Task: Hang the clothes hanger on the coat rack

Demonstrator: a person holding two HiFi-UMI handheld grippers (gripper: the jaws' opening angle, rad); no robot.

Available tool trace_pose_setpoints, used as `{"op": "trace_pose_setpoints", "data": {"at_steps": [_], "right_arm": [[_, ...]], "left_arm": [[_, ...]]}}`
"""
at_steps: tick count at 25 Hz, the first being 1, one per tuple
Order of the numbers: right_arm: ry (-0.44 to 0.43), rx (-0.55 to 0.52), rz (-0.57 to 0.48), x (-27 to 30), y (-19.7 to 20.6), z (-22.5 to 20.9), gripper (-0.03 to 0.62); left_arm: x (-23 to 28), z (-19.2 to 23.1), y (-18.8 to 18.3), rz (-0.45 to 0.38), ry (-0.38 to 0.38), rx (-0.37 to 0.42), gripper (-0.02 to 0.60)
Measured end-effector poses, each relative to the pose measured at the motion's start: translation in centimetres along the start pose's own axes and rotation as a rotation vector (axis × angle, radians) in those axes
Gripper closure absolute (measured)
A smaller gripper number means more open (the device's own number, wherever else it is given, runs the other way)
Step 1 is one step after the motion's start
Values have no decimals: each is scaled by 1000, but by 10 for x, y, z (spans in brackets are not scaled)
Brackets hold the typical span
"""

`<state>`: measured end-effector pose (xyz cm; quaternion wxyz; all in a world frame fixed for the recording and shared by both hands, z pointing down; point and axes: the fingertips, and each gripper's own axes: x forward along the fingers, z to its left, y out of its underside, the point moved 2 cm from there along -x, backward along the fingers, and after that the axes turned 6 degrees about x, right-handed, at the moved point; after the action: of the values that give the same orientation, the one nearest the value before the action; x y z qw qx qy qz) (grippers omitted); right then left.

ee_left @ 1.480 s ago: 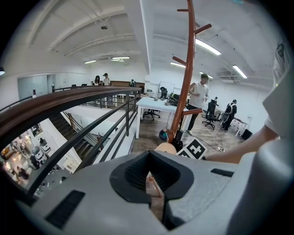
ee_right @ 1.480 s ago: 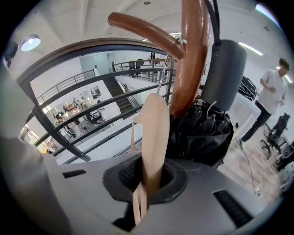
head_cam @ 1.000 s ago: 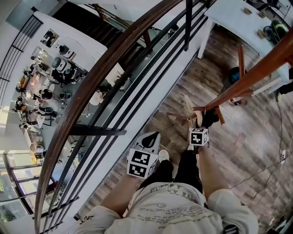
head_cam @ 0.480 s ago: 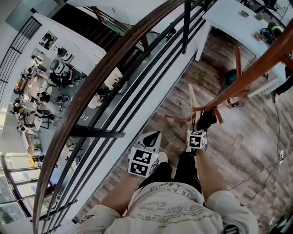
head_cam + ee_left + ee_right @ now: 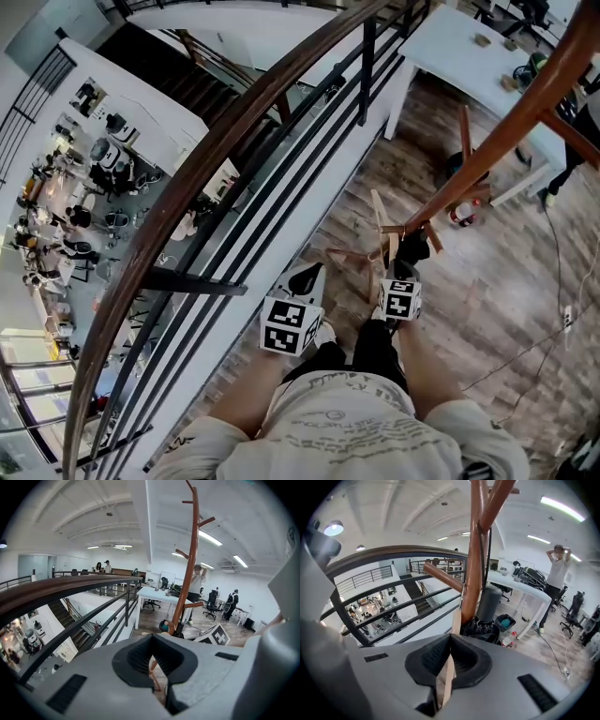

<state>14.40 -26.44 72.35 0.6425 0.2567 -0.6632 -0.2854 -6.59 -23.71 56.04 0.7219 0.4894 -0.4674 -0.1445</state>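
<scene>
The light wooden clothes hanger (image 5: 378, 217) is held up against the lower part of the brown wooden coat rack (image 5: 497, 141), close to a short peg. My right gripper (image 5: 408, 246) is shut on one of its flat arms. In the right gripper view that arm (image 5: 452, 625) runs up from between the pads (image 5: 461, 660) to the rack pole (image 5: 476, 550). My left gripper (image 5: 307, 277) hangs lower and to the left, beside the railing, shut and empty. The left gripper view shows the rack (image 5: 190, 573) standing ahead with its upper pegs bare.
A brown handrail (image 5: 216, 150) on black bars runs diagonally at the left, with a drop to the floor below behind it. A white table (image 5: 450, 47) stands beyond the rack. Dark umbrellas in a holder (image 5: 480, 627) sit at the rack's foot. A person (image 5: 558, 573) stands further right.
My right gripper has risen with the hanger, bringing it higher along the rack pole. The left gripper rose slightly and stays empty.
</scene>
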Motion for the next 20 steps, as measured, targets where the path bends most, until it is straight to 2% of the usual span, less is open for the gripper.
{"op": "trace_pose_setpoints", "data": {"at_steps": [8, 15, 20], "right_arm": [[-50, 41, -156, -57, -42, 3, 591], [-67, 98, -306, -112, -91, 0, 592], [-87, 113, -421, -151, -132, -1, 592]], "left_arm": [[7, -21, -28, -62, 71, 41, 578], [7, -38, -51, -113, 86, 54, 578], [2, -50, -77, -193, 90, 64, 578]]}}
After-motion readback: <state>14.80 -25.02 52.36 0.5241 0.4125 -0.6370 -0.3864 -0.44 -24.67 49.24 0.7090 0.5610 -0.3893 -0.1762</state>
